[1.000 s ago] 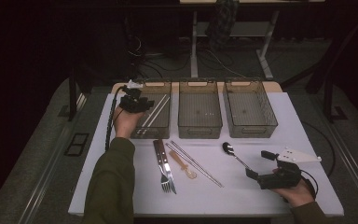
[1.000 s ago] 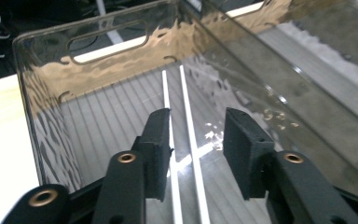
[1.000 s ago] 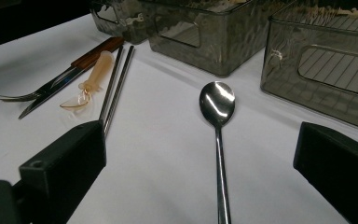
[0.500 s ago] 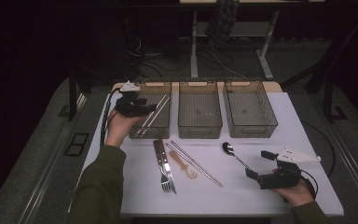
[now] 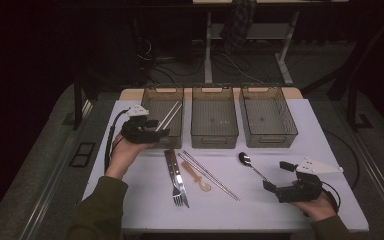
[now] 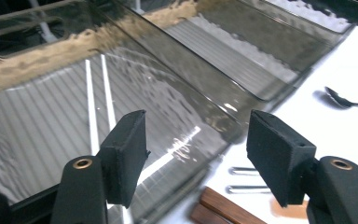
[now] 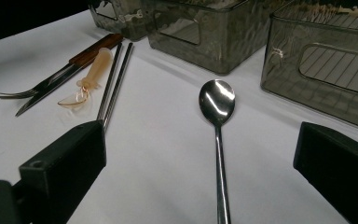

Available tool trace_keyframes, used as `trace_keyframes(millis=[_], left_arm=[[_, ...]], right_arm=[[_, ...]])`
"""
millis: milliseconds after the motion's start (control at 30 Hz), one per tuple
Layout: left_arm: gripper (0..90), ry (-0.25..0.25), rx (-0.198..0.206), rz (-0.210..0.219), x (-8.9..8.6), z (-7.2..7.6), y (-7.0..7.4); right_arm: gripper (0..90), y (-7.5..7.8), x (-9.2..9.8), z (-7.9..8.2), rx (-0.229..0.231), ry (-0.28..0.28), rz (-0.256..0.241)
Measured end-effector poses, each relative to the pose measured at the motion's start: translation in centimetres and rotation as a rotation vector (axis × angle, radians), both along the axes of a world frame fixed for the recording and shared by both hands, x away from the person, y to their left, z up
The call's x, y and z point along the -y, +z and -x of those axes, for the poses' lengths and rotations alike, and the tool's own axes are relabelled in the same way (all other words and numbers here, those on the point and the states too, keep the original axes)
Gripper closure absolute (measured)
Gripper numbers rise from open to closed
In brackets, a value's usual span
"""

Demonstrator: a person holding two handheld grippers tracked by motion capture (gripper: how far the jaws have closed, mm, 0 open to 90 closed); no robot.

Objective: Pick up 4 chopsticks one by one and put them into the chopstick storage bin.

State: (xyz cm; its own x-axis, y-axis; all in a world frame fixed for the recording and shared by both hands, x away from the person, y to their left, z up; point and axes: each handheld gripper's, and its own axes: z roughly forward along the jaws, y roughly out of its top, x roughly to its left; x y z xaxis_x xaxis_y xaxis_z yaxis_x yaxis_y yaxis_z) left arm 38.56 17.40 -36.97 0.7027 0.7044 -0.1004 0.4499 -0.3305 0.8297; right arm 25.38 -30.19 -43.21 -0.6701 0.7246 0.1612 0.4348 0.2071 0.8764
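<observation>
My left gripper hovers open at the near end of the left bin, with nothing between its jaws. A pair of metal chopsticks lies inside that bin; in the left gripper view these chopsticks lie on the ribbed floor beyond the open gripper. My right gripper rests open at the table's front right, jaws either side of a metal spoon. In the right gripper view the spoon lies bowl up, its handle running between the gripper's jaws, untouched.
A middle bin and a right bin stand beside the left one. On the white table lie a wooden-handled fork and knife, a small amber plastic spoon and a second pair of metal chopsticks.
My left gripper has drawn back from over the left bin toward its near end, empty. The right gripper and the cutlery have stayed put.
</observation>
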Motion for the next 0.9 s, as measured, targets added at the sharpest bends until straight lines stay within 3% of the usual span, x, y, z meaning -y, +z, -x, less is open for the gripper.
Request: trace_keyframes(millis=[367,700,900], left_arm=[[31.9,-0.054,0.017,0.009,0.8,3.4,-0.6],[20.4,-0.113,0.039,0.04,0.6,6.7,-2.2],[13.3,-0.122,0.052,0.065,0.2,8.4,-3.3]], right_arm=[[2.0,0.0,0.0,0.0,-0.004,0.002,-0.001],[2.0,0.1,-0.1,-0.1,-0.01,0.0,-0.002],[1.9,0.2,0.0,-0.1,-0.012,-0.005,-0.004]])
